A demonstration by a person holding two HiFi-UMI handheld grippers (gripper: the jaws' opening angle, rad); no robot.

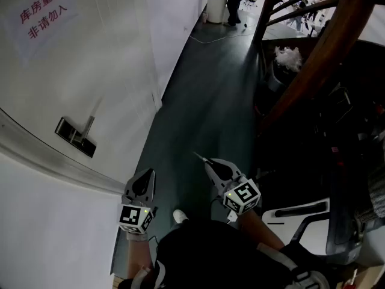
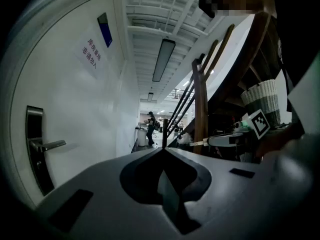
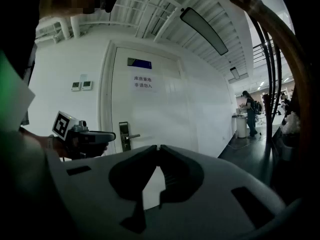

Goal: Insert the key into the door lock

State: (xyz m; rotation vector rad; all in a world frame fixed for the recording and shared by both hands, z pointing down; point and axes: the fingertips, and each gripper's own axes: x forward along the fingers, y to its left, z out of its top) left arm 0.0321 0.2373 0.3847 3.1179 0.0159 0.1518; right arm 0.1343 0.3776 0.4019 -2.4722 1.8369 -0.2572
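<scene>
The white door (image 1: 90, 59) carries a dark lock plate with a lever handle (image 1: 76, 137), also seen in the left gripper view (image 2: 36, 151) and the right gripper view (image 3: 125, 135). My right gripper (image 1: 206, 161) is shut on a thin key (image 1: 198, 156) that pokes out past its tips; from the left gripper view the key (image 2: 201, 143) shows at the front of that gripper. It hangs over the floor, well to the right of the lock. My left gripper (image 1: 150, 173) is shut with nothing in it, close to the door frame. Both jaw pairs meet at their tips (image 2: 163, 149) (image 3: 159, 147).
A red-lettered paper sign (image 1: 41, 15) is stuck on the door. A brown wooden stair railing (image 1: 313, 59) and dark equipment stand to the right. A dark floor corridor (image 1: 204, 101) runs ahead, with a person and a white bin (image 1: 216, 5) far off.
</scene>
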